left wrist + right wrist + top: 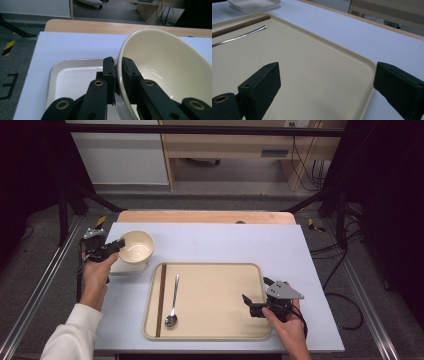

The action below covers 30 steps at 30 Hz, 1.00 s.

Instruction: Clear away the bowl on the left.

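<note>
Bowl (pixel 170 70) rim pinched by left claw (pixel 118 75)

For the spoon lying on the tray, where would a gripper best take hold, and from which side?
Probably the thin handle of the spoon, taken from straight above with the jaws across it. It lies flat on the tray, so the slim shaft fits between pads better than the rounded head. The chopsticks lie close on one side, so mid-handle leaves little room there.
</note>
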Each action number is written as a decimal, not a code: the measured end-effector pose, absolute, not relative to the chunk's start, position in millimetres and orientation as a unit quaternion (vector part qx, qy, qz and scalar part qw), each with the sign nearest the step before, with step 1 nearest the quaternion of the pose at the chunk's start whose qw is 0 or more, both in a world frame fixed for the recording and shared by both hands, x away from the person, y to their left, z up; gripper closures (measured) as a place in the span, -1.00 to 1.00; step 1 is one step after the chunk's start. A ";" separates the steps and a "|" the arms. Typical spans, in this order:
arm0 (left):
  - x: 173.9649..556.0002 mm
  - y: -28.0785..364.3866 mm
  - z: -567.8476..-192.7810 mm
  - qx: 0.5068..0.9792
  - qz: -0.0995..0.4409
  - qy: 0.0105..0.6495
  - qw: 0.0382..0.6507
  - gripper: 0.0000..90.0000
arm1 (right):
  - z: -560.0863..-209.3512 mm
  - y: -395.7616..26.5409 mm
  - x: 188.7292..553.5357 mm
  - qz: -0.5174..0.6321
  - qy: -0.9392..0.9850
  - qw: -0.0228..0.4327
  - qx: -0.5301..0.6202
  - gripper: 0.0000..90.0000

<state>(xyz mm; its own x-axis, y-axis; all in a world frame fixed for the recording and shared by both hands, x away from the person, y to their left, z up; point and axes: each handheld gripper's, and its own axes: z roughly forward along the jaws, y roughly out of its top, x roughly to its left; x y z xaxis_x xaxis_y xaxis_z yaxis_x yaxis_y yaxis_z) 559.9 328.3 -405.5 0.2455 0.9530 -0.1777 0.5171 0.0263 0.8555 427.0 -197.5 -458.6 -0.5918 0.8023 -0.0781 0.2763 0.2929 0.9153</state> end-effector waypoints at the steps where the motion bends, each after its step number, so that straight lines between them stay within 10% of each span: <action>1: 557.5 325.0 -403.1 0.657 0.245 0.557 0.445 0.82 | -458.5 -197.5 426.9 0.475 0.755 0.277 0.357 -0.83; 30: 487.7 198.3 -400.8 0.754 0.162 0.428 0.471 0.82 | -458.1 -201.5 427.5 0.477 0.753 0.277 0.358 -0.83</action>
<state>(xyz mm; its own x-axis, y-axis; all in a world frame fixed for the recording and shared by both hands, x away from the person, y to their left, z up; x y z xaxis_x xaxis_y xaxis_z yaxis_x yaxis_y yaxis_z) 487.7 198.3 -400.8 0.5808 0.7984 -0.1590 0.4928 -0.1893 0.8493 427.5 -201.5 -458.1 -0.5895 0.8042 -0.0755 0.2750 0.2877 0.9174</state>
